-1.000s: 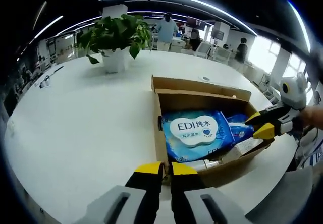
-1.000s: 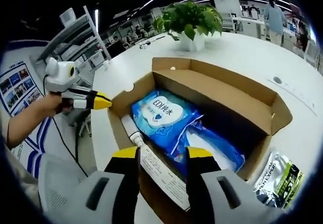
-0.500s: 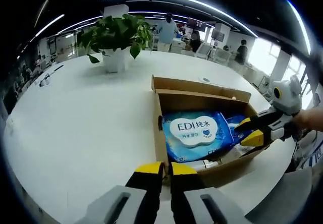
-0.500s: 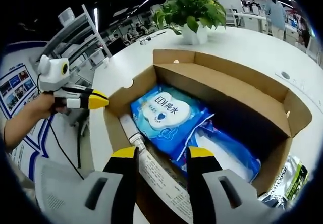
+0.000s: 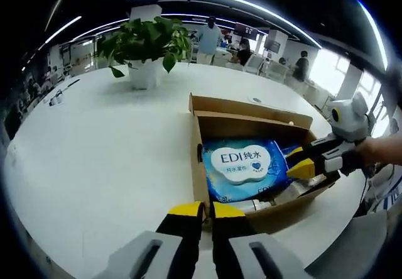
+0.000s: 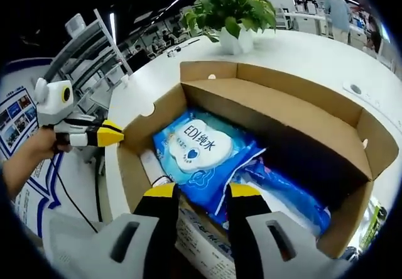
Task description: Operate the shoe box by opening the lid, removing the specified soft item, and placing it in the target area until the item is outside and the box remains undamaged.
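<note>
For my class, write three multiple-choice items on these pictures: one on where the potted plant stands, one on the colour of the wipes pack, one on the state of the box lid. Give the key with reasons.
1. Where does the potted plant stand?
A. Inside the box
B. On the white table, beyond the box
C. On the floor

2. What colour is the wipes pack?
A. Blue with a white label
B. Red
C. Green

3. What state is the lid of the shoe box in?
A. Taped shut
B. Closed
C. Open

Key: 1 B, the pot rests on the tabletop past the carton's far wall; 2 A, the left gripper view shows blue wrap under a white label; 3 C, the contents lie uncovered.
</note>
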### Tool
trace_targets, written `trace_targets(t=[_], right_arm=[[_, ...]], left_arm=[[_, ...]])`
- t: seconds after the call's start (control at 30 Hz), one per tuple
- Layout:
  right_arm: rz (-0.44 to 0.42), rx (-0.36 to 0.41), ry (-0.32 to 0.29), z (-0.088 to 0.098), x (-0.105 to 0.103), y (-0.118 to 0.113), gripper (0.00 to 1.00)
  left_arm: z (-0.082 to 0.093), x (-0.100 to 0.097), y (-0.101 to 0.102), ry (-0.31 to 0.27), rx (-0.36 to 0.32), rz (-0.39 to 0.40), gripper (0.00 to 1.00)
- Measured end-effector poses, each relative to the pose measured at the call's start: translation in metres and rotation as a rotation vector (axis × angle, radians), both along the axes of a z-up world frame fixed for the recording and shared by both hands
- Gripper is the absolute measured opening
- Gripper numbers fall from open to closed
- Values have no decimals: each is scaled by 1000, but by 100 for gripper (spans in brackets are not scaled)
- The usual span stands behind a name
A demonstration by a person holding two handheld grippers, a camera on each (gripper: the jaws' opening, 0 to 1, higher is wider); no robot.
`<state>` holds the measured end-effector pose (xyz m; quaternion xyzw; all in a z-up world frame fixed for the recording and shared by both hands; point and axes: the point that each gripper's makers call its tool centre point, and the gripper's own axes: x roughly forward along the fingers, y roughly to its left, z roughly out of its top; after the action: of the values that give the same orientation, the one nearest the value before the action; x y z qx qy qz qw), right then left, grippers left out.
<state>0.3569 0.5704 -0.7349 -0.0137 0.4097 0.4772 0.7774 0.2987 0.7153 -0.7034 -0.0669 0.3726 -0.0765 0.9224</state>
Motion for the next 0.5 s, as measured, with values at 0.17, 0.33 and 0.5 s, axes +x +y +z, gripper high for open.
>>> trace_targets(t=[0.17,0.33,0.5], right_arm=[[-20,1,1,-3,4,3,23],[-18,3,-29,-3,6,12,19],[10,-62,-96,-8,14,4,4]], left_arm=[[0,0,0,-1,-2,2,4],[0,0,1,-1,-2,4,4],[-1,0,2,-1,-1,6,4]])
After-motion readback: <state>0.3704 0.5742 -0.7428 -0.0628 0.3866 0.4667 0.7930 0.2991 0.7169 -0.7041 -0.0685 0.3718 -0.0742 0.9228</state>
